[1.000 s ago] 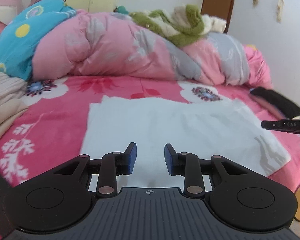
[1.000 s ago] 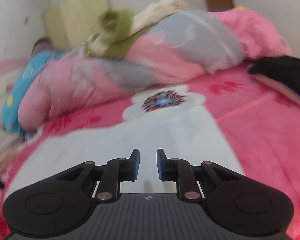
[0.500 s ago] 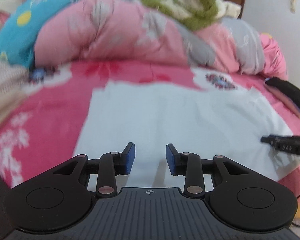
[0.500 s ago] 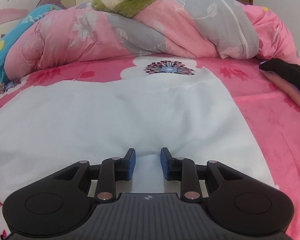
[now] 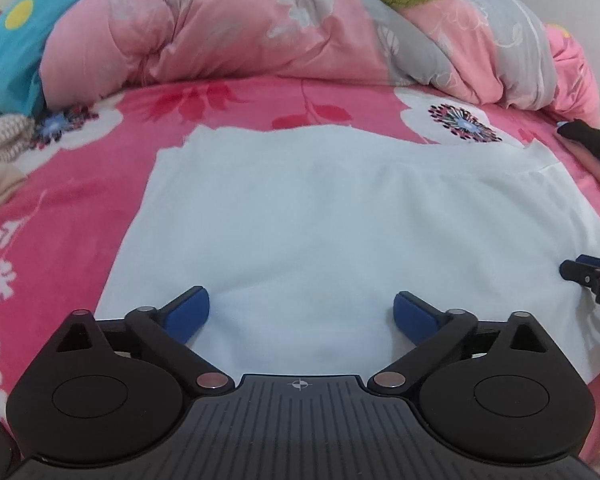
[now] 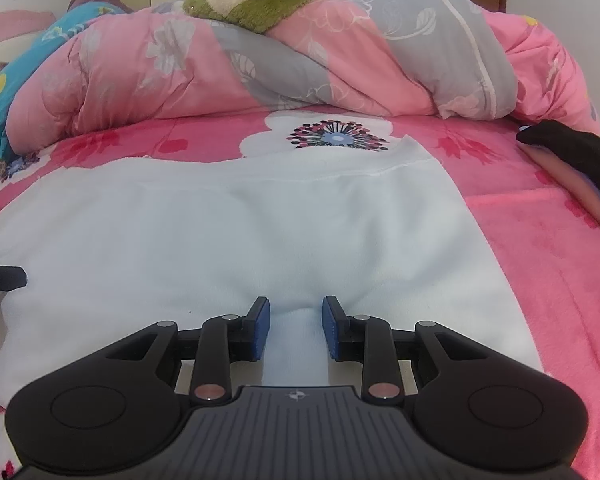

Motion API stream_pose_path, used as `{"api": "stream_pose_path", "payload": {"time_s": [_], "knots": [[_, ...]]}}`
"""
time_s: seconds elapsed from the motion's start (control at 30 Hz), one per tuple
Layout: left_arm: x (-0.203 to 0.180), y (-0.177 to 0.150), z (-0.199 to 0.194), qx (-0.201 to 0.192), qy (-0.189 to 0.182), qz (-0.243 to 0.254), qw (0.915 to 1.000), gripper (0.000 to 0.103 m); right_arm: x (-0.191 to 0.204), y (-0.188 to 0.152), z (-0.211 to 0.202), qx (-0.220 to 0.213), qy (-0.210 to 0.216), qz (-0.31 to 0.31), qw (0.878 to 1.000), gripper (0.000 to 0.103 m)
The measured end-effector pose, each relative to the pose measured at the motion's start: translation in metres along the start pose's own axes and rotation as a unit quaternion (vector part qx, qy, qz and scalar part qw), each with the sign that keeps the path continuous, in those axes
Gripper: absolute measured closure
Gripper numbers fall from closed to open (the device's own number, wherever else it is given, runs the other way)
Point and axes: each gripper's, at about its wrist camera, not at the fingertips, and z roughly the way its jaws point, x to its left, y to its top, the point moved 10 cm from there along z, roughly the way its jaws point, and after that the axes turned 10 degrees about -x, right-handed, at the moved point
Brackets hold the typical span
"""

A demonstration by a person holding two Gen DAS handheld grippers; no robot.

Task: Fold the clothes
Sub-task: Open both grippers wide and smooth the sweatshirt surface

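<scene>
I'm holding my left gripper [image 5: 301, 318] low over the near edge of the white garment [image 5: 340, 216], fingers spread wide, blue pads [image 5: 188, 312] angling outward, nothing between them. My right gripper [image 6: 296, 330] is sitting at the same near edge, further right along it, fingers partly closed with a narrow gap, a raised ridge of the garment running between the pads [image 6: 262, 330]. Can't tell if they're pinching it. Both are pointing across the garment, roughly level.

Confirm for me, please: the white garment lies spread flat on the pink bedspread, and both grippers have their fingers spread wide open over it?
Not quite: only the left gripper is spread wide over the white garment, as its wrist view shows; the right gripper, in its own view, is narrowly open.
</scene>
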Motion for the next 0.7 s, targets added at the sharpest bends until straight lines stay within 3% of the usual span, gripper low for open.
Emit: {"api": "stream_pose_path", "payload": {"time_s": [0.17, 0.23, 0.37, 0.47, 0.53, 0.6, 0.7], "knots": [[0.003, 0.002, 0.0, 0.022, 0.004, -0.026, 0.9994, 0.0, 0.007, 0.027, -0.011, -0.029, 0.006, 0.023, 0.999, 0.066], [0.002, 0.003, 0.001, 0.026, 0.009, -0.033, 0.9991, 0.0, 0.013, 0.024, -0.005, -0.022, 0.005, 0.013, 1.0, 0.063], [0.0, 0.002, 0.003, 0.034, 0.025, -0.023, 0.9988, 0.0, 0.025, 0.007, 0.017, 0.012, 0.002, -0.012, 1.0, 0.028], [-0.001, 0.001, 0.004, 0.038, 0.032, -0.018, 0.9986, 0.0, 0.031, 0.001, 0.017, -0.016, -0.021, -0.051, 0.998, 0.021], [-0.002, 0.001, 0.004, 0.04, 0.036, -0.017, 0.9984, 0.0, 0.029, 0.001, 0.018, -0.009, -0.023, -0.036, 0.999, 0.015], [-0.002, 0.001, 0.004, 0.042, 0.039, -0.017, 0.9982, 0.0, 0.026, 0.002, 0.018, 0.001, -0.022, -0.024, 0.999, 0.002], [-0.002, 0.001, 0.005, 0.043, 0.044, -0.016, 0.998, 0.0, 0.025, 0.001, 0.017, 0.001, -0.021, -0.018, 1.0, 0.0]]}}
